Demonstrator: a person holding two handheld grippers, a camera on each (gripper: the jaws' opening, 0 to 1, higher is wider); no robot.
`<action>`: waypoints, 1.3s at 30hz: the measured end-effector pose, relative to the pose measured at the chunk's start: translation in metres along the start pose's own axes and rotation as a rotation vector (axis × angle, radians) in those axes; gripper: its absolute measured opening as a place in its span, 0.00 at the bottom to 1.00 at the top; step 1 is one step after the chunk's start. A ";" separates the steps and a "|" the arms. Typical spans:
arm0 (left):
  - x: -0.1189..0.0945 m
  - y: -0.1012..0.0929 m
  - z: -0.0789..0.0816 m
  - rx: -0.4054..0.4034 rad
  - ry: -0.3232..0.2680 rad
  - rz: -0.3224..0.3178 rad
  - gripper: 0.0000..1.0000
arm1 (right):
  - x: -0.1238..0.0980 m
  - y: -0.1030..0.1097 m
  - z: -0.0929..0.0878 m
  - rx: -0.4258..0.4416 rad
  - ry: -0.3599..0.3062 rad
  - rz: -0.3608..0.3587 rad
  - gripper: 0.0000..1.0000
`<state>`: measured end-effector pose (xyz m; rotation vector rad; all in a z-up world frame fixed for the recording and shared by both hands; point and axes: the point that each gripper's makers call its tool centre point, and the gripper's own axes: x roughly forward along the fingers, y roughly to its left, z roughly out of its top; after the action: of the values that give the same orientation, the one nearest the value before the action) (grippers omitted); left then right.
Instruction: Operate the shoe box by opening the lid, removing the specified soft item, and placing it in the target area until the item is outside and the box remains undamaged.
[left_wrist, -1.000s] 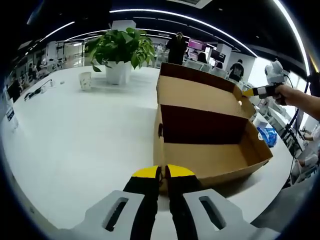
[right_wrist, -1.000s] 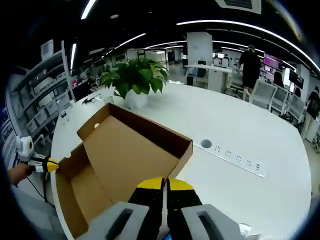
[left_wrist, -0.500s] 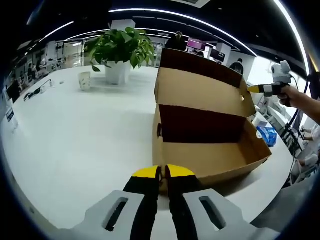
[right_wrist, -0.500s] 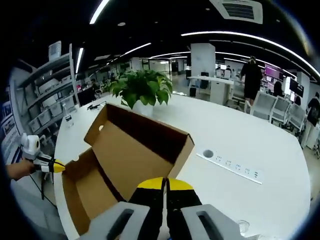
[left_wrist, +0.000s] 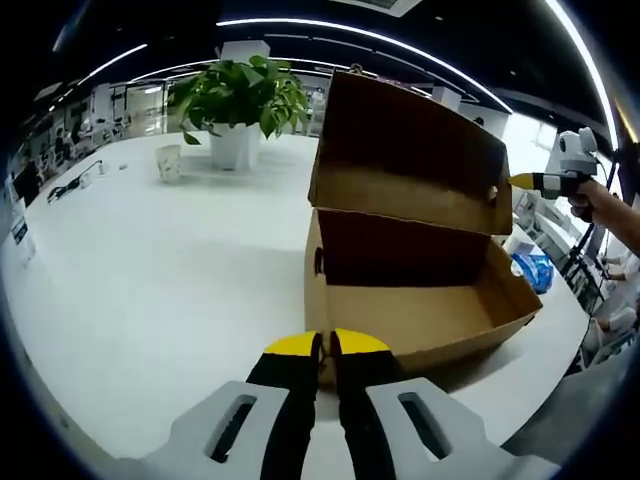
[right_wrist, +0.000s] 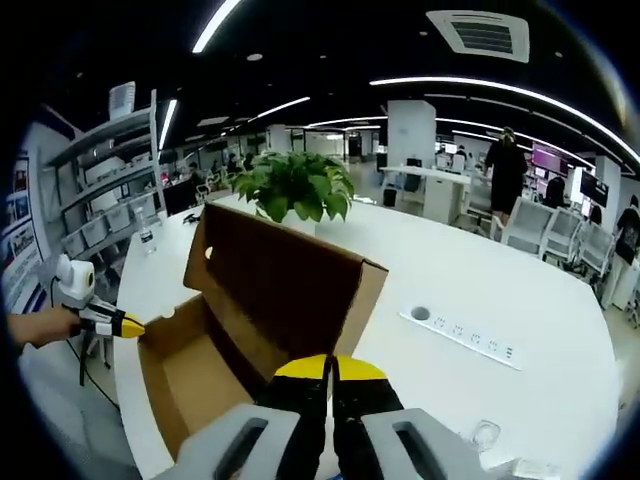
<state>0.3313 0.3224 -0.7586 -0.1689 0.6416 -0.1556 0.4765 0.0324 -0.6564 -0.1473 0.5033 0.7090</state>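
The cardboard shoe box (left_wrist: 415, 300) sits on the white table (left_wrist: 150, 270) near one of its edges, with its hinged lid (left_wrist: 405, 150) raised steeply, almost upright, so the brown inside of the lid faces the open tray. In the left gripper view the tray's floor and inner walls show bare cardboard where they can be seen; the far inner wall is in deep shadow, and no soft item can be made out inside, so I cannot tell where it is. The left gripper (left_wrist: 325, 345) has its yellow-tipped jaws pressed together, with only a thin slit between them, at the near end wall of the box; whether they pinch the wall's edge cannot be told. The right gripper (right_wrist: 328, 368) likewise shows its jaws closed to a narrow seam, tips at the lid's free edge, and whether cardboard is held between them is hidden. In the right gripper view the box (right_wrist: 215, 340) lies toward the table's corner, its lid (right_wrist: 280, 285) standing up. Farther back on the table stand a potted plant (left_wrist: 240, 100) in a white pot and a small white cup (left_wrist: 171, 160). A socket strip (right_wrist: 465, 333) is set into the tabletop (right_wrist: 500, 300) beyond the box.
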 end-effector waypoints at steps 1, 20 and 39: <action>0.000 0.000 0.000 -0.001 0.000 0.000 0.03 | -0.002 0.001 -0.001 -0.002 -0.002 -0.001 0.00; -0.001 0.001 0.001 0.007 -0.014 0.003 0.03 | -0.029 0.030 -0.021 -0.053 -0.058 -0.042 0.00; -0.002 0.001 0.003 0.028 -0.042 0.026 0.04 | -0.039 0.045 -0.048 -0.032 -0.060 -0.075 0.00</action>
<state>0.3317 0.3243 -0.7556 -0.1368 0.5992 -0.1360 0.4029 0.0296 -0.6775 -0.1739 0.4272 0.6466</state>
